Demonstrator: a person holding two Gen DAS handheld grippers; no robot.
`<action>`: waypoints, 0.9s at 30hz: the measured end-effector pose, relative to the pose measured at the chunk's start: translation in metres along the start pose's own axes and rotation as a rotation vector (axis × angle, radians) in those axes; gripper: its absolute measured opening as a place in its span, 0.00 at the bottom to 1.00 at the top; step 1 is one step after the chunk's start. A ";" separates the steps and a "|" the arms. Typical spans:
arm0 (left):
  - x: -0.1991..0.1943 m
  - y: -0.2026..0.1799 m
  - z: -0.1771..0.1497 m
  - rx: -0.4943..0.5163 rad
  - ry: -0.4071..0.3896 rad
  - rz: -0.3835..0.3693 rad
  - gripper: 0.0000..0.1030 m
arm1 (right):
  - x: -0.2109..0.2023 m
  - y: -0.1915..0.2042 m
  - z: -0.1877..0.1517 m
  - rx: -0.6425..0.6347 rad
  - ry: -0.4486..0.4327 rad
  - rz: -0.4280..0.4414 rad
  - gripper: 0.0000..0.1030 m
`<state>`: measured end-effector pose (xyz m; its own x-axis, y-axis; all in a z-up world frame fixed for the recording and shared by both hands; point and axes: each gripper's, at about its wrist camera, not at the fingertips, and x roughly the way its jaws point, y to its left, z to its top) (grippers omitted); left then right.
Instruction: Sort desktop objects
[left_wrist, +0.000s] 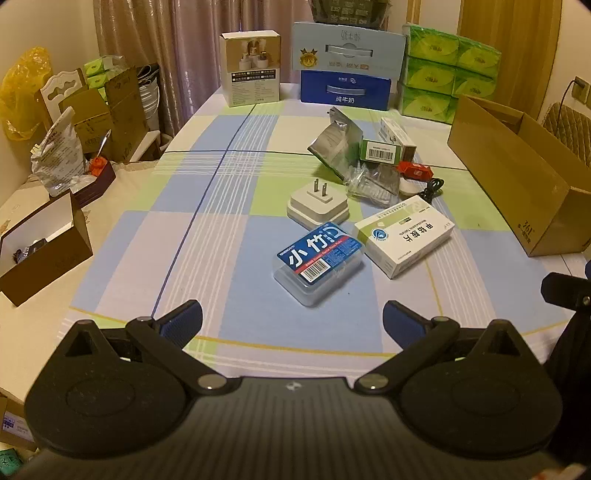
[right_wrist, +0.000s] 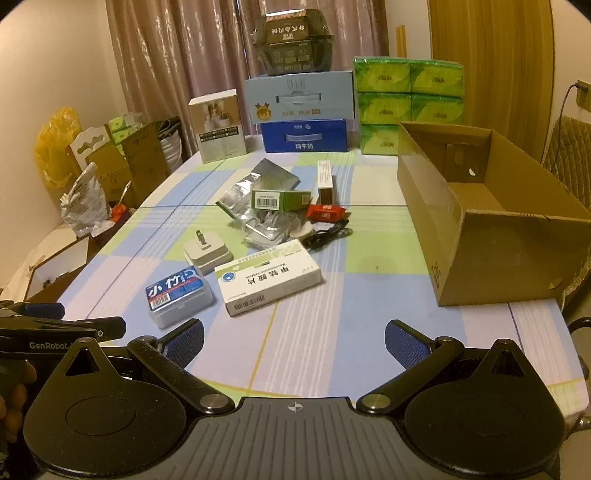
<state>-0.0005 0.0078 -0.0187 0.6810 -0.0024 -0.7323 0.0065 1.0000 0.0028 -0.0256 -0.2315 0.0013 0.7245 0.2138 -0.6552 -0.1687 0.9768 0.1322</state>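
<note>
Table (right_wrist: 369, 332), checked cloth: wide bare strip near its front edge, free for approach. Open cardboard box (right_wrist: 480, 229) stands at the right edge, empty, a likely sorting bin. White medicine carton (right_wrist: 269, 280) lies flat mid-table; judged light, stiff, best pinched across its short sides. Clear floss case (left_wrist: 319, 260) just left of it: hard, probably slippery. White plug adapter (left_wrist: 317, 206) behind, prongs up. Left hand-held gripper (left_wrist: 291, 325) and right hand-held gripper (right_wrist: 293, 341) both spread wide, empty.

Checked tablecloth (right_wrist: 369, 240) covers table; on it: floss case (right_wrist: 179, 295), medicine box (right_wrist: 267, 282), plug adapter (right_wrist: 208, 253), cardboard box (right_wrist: 491, 236).
</note>
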 end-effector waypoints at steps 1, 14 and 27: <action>0.000 0.000 0.000 -0.001 0.000 0.000 0.99 | 0.000 0.000 0.000 -0.001 0.002 -0.001 0.98; 0.001 0.001 0.000 -0.011 0.007 -0.003 0.99 | 0.002 -0.005 -0.001 0.009 0.020 -0.015 0.98; 0.001 0.003 -0.001 -0.021 0.012 -0.006 0.99 | 0.002 -0.006 0.000 0.014 0.023 -0.022 0.98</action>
<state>-0.0004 0.0107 -0.0202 0.6725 -0.0087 -0.7401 -0.0051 0.9999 -0.0164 -0.0231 -0.2373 -0.0004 0.7125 0.1920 -0.6749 -0.1435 0.9814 0.1278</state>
